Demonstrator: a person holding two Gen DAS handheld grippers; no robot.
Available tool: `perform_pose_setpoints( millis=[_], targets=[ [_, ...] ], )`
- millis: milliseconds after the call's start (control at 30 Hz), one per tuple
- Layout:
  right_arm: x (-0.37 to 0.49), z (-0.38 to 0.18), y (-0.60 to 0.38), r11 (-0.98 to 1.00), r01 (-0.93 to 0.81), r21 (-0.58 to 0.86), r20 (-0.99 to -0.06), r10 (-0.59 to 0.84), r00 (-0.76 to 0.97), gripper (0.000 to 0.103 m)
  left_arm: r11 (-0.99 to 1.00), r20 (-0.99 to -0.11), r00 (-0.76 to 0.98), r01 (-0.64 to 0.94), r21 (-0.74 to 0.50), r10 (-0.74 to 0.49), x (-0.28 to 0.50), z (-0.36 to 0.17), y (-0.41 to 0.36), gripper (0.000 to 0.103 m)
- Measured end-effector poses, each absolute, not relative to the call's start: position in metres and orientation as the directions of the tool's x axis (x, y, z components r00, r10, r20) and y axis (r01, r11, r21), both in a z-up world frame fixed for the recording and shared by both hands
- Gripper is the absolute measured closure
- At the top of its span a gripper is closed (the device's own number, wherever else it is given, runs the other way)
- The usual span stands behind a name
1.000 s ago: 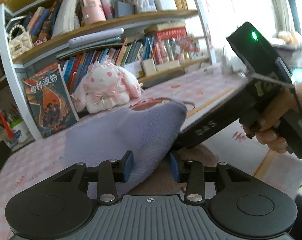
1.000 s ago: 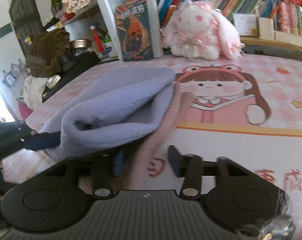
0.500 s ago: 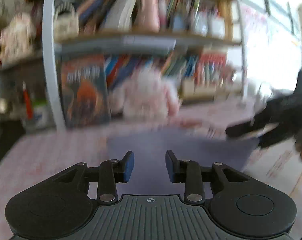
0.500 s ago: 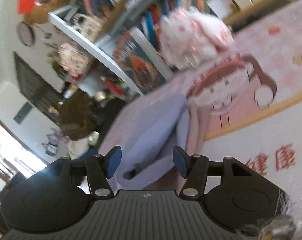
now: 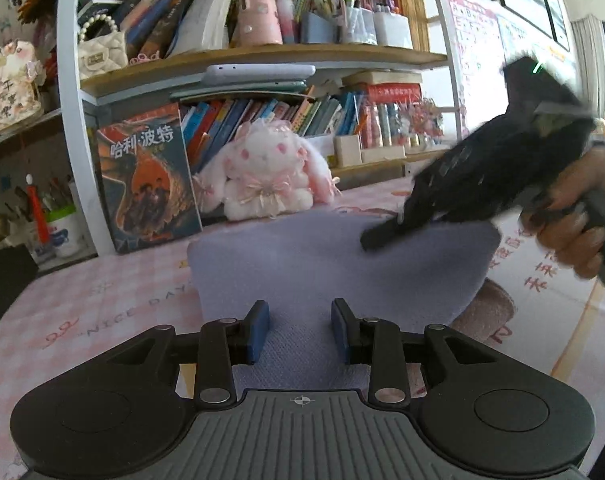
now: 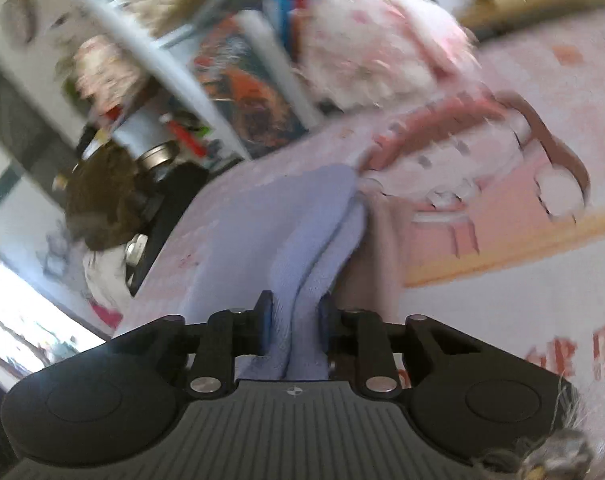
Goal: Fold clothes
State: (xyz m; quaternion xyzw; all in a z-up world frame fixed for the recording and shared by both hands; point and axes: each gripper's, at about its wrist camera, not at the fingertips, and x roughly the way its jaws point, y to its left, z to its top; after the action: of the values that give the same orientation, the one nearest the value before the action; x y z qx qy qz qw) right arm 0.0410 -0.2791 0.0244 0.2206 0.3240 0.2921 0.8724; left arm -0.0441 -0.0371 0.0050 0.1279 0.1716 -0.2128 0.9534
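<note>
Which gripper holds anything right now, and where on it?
Right gripper pinches the lavender garment at its doubled folded edge. Left gripper is open, holding nothing.

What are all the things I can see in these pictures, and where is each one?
Lavender cloth: one, folded flat on the table, its edge pinched in the right gripper.
Tan-pink cloth: one, under the lavender one.
Table cover: one, pink check with a cartoon girl.
Plush bunny: one, white and pink, against the shelves.
Large book: one, blue and orange, standing left of the bunny.
Bookshelf: one, crowded, behind the table.
Left gripper: open above the lavender cloth.
Right gripper: shut on the lavender cloth.
</note>
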Motion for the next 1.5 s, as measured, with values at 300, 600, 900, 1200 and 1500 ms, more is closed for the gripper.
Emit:
perform_pose_setpoints(
  millis=[300, 600, 900, 1200, 1500],
  targets=[
    [0.025, 0.009, -0.283, 0.838, -0.314, 0.447, -0.528, 0.530, 0.663, 0.084, 0.861, -0.402, 0.852, 0.450, 0.236, -0.336, -0.044, 0.005, -0.049, 0.071],
    [0.012, 0.020, -0.288, 0.867, -0.308, 0.393, -0.523, 0.486, 0.701, 0.062, 0.874, -0.392, 0.846, 0.454, 0.174, -0.361, -0.042, 0.005, -0.040, 0.069],
    [0.022, 0.011, -0.287, 0.864, -0.234, 0.447, -0.585, 0.480, 0.654, 0.046, 0.866, -0.407, 0.828, 0.477, 0.149, -0.386, -0.039, 0.006, -0.036, 0.067],
    [0.024, -0.004, -0.305, 0.771, -0.154, 0.617, -0.559, 0.568, 0.604, 0.048, 0.862, -0.336, 0.853, 0.474, 0.181, -0.399, -0.059, 0.039, -0.024, 0.048],
    [0.024, -0.006, -0.313, 0.708, -0.114, 0.697, -0.547, 0.628, 0.553, 0.045, 0.787, -0.431, 0.710, 0.286, -0.546, -0.557, 0.006, 0.023, 0.067, 0.027]
  ],
)
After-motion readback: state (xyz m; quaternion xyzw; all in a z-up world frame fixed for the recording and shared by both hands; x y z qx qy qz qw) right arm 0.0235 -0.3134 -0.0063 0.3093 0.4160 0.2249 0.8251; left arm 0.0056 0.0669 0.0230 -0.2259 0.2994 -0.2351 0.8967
